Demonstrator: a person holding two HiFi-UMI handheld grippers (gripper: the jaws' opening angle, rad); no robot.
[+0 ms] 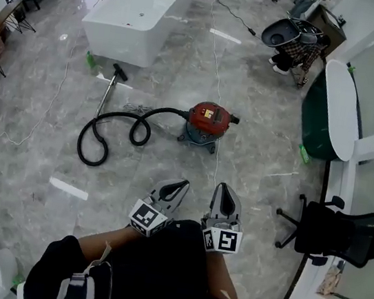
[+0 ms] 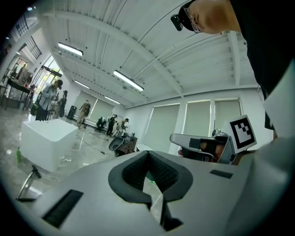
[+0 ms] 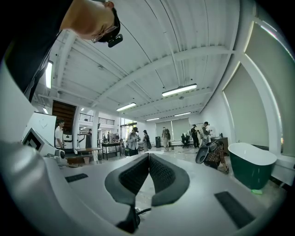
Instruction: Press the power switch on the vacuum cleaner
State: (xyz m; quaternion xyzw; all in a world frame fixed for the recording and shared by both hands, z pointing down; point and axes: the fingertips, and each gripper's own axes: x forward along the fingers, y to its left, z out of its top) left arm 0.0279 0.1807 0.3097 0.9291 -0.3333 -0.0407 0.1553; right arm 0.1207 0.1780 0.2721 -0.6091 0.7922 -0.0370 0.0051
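The red vacuum cleaner (image 1: 208, 121) stands on the grey marble floor, ahead of both grippers. Its black hose (image 1: 116, 130) curls off to the left and ends in a metal wand (image 1: 109, 88). My left gripper (image 1: 182, 184) and right gripper (image 1: 224, 188) are held side by side close to my body, well short of the vacuum. Both point toward it. In the left gripper view the jaws (image 2: 147, 152) meet at the tips with nothing between them. The right gripper view shows its jaws (image 3: 148, 155) closed the same way. No switch can be made out.
A white bathtub (image 1: 139, 13) stands far left and a green one (image 1: 330, 111) at the right. A black office chair (image 1: 338, 234) is near my right. A thin cable (image 1: 217, 66) runs across the floor. Several people stand in the distance (image 3: 133, 140).
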